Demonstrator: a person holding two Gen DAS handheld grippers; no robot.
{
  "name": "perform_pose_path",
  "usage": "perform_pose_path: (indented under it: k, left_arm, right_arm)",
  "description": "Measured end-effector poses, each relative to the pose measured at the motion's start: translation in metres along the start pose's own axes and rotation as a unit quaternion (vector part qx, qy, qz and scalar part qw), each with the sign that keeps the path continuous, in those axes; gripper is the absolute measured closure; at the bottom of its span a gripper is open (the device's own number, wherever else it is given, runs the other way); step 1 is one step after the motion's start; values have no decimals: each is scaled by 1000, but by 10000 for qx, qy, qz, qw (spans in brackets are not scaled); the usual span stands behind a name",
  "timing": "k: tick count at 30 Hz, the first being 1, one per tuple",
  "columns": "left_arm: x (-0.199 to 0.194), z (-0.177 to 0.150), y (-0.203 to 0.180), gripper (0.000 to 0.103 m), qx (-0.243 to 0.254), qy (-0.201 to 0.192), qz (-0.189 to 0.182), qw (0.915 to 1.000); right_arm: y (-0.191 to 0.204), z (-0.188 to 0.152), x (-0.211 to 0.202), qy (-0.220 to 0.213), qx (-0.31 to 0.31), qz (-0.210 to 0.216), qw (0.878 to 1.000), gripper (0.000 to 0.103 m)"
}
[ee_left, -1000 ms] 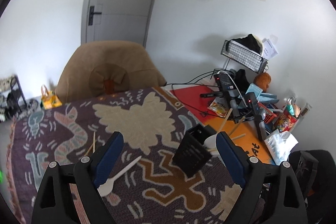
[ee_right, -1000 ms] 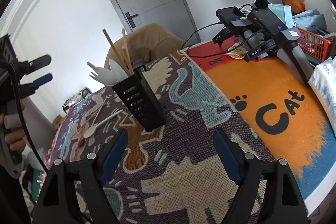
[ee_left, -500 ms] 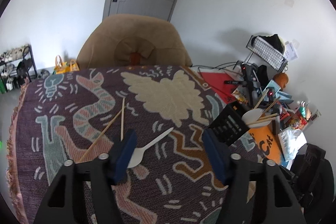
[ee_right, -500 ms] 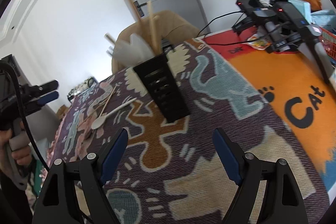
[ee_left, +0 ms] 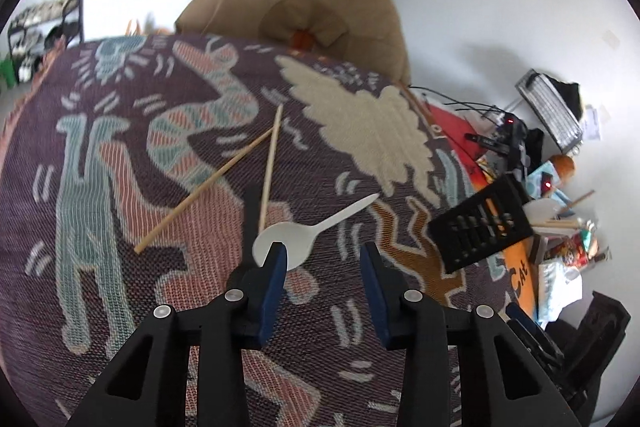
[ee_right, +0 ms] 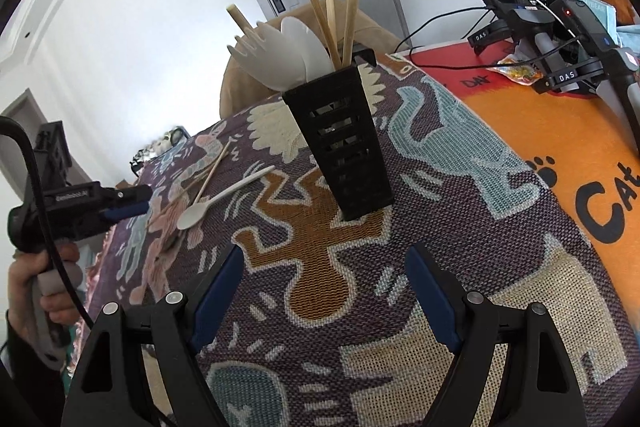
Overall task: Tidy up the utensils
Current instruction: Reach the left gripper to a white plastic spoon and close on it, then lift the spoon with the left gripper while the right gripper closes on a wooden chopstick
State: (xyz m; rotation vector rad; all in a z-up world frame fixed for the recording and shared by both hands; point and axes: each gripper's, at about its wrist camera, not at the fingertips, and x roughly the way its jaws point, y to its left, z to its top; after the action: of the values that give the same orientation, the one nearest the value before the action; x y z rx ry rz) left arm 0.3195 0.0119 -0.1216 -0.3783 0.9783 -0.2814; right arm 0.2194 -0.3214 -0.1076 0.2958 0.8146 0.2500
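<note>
Over spoon (ee_left: 298, 235) | left claw (ee_left: 323, 255) apart, low | right claw (ee_right: 322, 269) apart, facing holder (ee_right: 342, 143)

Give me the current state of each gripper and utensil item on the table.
left gripper: open, empty, at the loose spoon's bowl
right gripper: open, empty, facing the holder
white plastic spoon: flat on the patterned cloth
two loose chopsticks: lying crossed beside the spoon
black utensil holder: upright, holding chopsticks and white plastic utensils
</note>
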Motion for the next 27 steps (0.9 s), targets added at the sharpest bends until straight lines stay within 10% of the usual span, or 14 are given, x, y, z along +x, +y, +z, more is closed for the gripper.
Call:
perform_pose_path:
  k: [27]
  left_arm:
    - [62, 0, 44, 81, -1217, 439, -265, 9912]
  right_arm:
    - [6, -9, 12, 221, -127, -61, 9997, 21]
